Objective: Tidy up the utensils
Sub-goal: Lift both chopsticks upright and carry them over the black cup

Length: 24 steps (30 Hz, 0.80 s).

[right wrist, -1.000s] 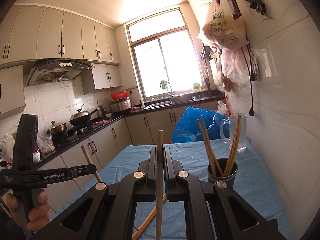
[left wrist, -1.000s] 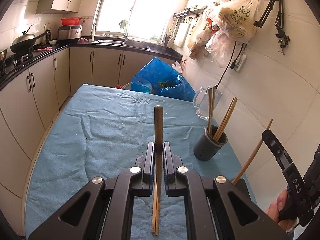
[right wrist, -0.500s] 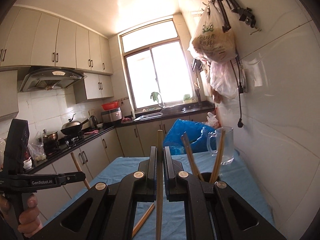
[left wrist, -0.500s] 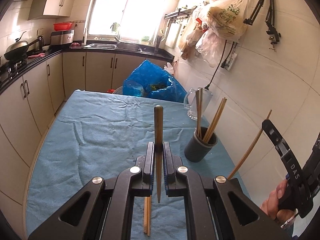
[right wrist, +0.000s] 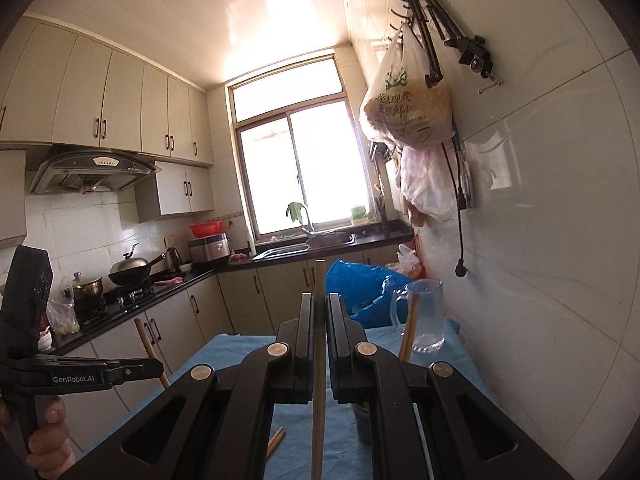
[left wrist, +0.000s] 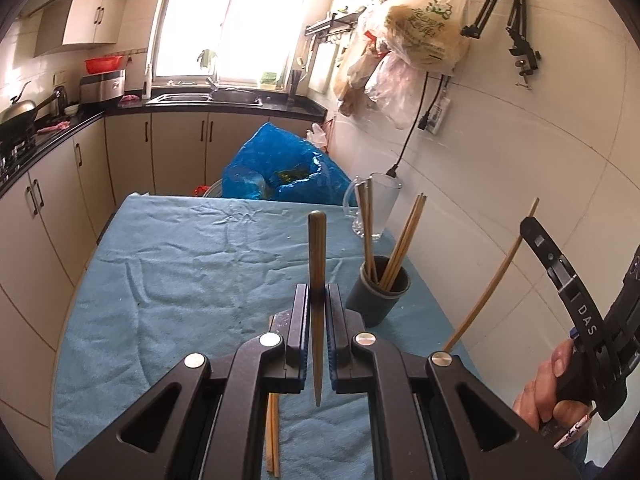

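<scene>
My left gripper (left wrist: 317, 300) is shut on a dark wooden chopstick (left wrist: 317, 256) held upright above the blue cloth. A grey holder cup (left wrist: 378, 294) with several chopsticks stands just right of it. My right gripper (right wrist: 319, 312) is shut on a light wooden chopstick (right wrist: 319, 360), raised high above the table; it shows at the right edge of the left wrist view (left wrist: 568, 280). The holder is mostly hidden behind its right finger (right wrist: 364, 420). Two loose chopsticks (left wrist: 273, 436) lie on the cloth under my left gripper.
The table has a blue towel (left wrist: 180, 272) over it. A glass mug (left wrist: 376, 210) stands at the back right by the tiled wall. A blue plastic bag (left wrist: 280, 172) sits behind the table. Kitchen cabinets (left wrist: 48, 208) run along the left.
Both grippers have risen with their chopsticks. The right view now tilts up, so the holder cup has dropped behind its fingers. The left chopstick has lifted clear of the loose pair.
</scene>
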Each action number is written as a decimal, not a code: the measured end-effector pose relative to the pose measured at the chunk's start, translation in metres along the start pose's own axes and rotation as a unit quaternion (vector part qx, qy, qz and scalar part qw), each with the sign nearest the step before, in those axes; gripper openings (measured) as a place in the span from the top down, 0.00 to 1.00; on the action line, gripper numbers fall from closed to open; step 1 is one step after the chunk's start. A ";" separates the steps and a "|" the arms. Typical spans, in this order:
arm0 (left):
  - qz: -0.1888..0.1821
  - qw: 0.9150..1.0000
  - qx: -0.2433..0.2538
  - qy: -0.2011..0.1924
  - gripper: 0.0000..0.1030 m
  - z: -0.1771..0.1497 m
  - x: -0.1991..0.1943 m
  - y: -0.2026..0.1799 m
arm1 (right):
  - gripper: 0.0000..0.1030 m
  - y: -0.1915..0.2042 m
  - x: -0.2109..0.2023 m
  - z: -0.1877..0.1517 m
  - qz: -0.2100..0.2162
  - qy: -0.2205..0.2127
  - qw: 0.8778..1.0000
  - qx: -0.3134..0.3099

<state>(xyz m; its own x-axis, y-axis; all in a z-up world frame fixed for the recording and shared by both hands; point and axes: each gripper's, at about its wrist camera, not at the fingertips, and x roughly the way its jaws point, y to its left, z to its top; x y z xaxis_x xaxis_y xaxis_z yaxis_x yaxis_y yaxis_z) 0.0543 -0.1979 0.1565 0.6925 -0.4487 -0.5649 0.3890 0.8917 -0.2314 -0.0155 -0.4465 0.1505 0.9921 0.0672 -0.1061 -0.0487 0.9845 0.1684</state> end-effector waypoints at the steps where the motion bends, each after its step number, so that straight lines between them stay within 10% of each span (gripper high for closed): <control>1: -0.001 1.000 0.003 0.000 0.93 0.002 0.000 -0.003 | 0.94 -0.001 0.000 0.001 -0.001 -0.001 1.000 0.000; 24: -0.030 0.998 0.054 -0.022 0.93 0.061 0.022 -0.068 | 0.94 -0.035 0.017 0.043 -0.028 -0.044 0.999 0.007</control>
<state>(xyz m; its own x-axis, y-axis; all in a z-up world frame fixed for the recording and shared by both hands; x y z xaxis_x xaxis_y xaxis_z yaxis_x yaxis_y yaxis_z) 0.0799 -0.2724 0.2078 0.6905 -0.5057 -0.5171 0.4925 0.8524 -0.1759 0.0082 -0.4870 0.1851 0.9996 -0.0031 -0.0288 0.0082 0.9839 0.1783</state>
